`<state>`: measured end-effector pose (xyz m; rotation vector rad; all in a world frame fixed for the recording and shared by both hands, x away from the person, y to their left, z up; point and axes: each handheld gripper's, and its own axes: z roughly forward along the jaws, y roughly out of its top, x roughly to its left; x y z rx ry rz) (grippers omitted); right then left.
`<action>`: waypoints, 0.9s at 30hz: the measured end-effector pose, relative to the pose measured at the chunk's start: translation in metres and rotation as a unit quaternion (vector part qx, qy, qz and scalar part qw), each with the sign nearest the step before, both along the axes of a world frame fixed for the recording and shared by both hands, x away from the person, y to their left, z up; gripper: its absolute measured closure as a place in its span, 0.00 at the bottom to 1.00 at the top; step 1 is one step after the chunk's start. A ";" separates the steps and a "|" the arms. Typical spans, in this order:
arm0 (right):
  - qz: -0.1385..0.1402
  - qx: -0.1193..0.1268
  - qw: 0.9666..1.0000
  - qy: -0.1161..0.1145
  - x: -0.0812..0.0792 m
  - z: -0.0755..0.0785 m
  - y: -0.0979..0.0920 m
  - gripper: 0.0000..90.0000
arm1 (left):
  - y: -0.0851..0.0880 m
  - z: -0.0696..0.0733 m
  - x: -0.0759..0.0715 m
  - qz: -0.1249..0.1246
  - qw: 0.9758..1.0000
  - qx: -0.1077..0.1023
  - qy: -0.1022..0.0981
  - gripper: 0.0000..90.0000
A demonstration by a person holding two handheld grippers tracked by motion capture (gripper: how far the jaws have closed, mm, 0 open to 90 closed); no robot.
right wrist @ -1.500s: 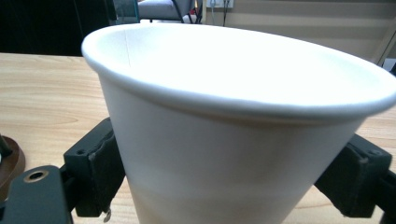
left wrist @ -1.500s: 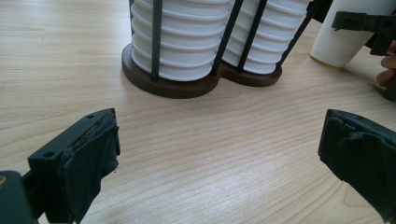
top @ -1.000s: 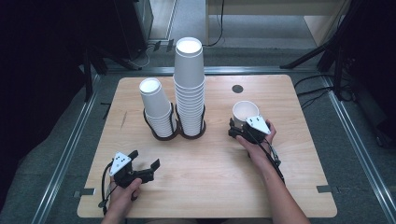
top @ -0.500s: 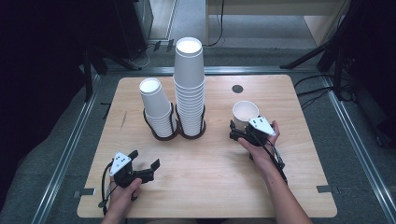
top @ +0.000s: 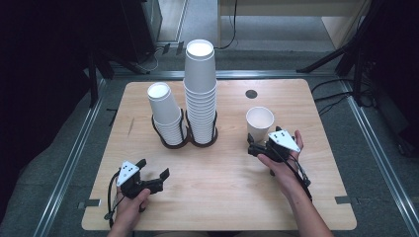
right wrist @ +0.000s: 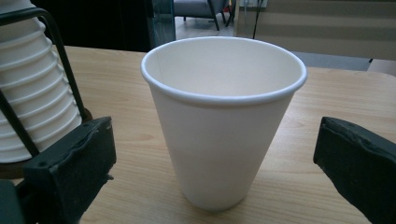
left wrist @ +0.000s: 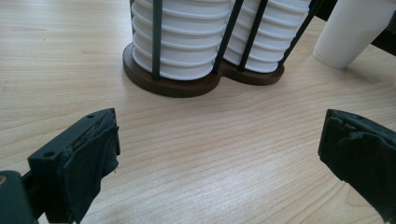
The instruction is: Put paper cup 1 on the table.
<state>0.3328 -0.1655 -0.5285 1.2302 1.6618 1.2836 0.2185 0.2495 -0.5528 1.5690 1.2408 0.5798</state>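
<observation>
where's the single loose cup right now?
The loose cup stands upright on the table's right half in the high view, right of the two-stack holder and just beyond the open right gripper, untouched.

We worked in a lab: a bare wooden table [top: 222,197] stood inside metal floor rails [top: 69,163], with cables [top: 336,89] and dark equipment stands [top: 99,64] around.

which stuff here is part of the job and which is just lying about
In the job:
single cup, standing upright
right gripper, jaws just opened, apart from the cup
two cup stacks in the dark holder

Lying about:
left gripper, open over bare table
black disc near the far edge
</observation>
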 end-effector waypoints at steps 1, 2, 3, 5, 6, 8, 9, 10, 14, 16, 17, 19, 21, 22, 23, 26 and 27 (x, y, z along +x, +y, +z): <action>0.001 0.003 1.000 0.000 -0.002 0.000 -0.001 0.00 | 0.000 0.000 0.000 0.000 1.000 0.000 0.000 0.00; 0.002 0.004 1.000 -0.001 -0.004 0.000 -0.002 0.00 | 0.000 0.000 0.000 0.000 1.000 0.000 0.000 0.00; 0.003 0.003 1.000 -0.001 -0.006 0.001 -0.003 0.00 | 0.000 0.000 0.000 0.000 1.000 0.000 0.000 0.00; 0.005 0.005 1.000 -0.004 -0.011 0.002 -0.005 0.00 | 0.000 0.000 0.000 0.001 1.000 0.000 0.000 0.00; 0.004 0.006 1.000 -0.004 -0.013 0.002 -0.005 0.00 | 0.000 0.000 0.000 0.001 1.000 0.001 0.000 0.00; 0.007 0.007 1.000 -0.005 -0.018 0.003 -0.007 0.00 | -0.001 0.000 0.000 0.002 1.000 0.002 0.000 0.00; 0.007 0.007 1.000 -0.005 -0.020 0.004 -0.007 0.00 | -0.001 0.000 0.000 0.003 1.000 0.002 -0.001 0.00; 0.008 0.007 1.000 -0.005 -0.022 0.004 -0.008 0.00 | -0.001 0.000 0.000 0.004 1.000 0.004 -0.001 0.00; 0.013 0.006 1.000 -0.007 -0.031 0.006 -0.009 0.00 | -0.001 0.002 0.000 0.006 1.000 0.007 -0.002 0.00; 0.013 0.006 1.000 -0.010 -0.033 0.006 -0.010 0.00 | -0.002 0.002 0.001 0.010 1.000 0.015 0.000 0.00; 0.013 0.008 1.000 -0.011 -0.036 0.008 -0.010 0.00 | -0.002 0.002 0.001 0.011 1.000 0.017 0.001 0.00; 0.015 0.013 1.000 -0.013 -0.038 0.010 -0.011 0.00 | -0.004 0.003 0.002 0.016 1.000 0.023 0.000 0.00; 0.016 0.019 0.999 -0.021 -0.042 0.016 -0.013 0.00 | -0.007 0.005 0.004 0.016 1.000 0.017 0.002 0.00; 0.015 0.022 0.999 -0.023 -0.043 0.018 -0.013 0.00 | -0.009 0.005 0.005 0.016 1.000 0.018 0.001 0.00; 0.015 0.025 0.999 -0.026 -0.044 0.020 -0.014 0.00 | -0.009 0.005 0.005 0.016 1.000 0.018 0.001 0.00; 0.016 0.032 0.999 -0.034 -0.046 0.026 -0.016 0.00 | -0.017 0.011 0.008 0.011 1.000 0.018 -0.002 0.00; 0.016 0.032 0.999 -0.034 -0.046 0.026 -0.016 0.00 | -0.017 0.011 0.008 0.011 1.000 0.018 -0.002 0.00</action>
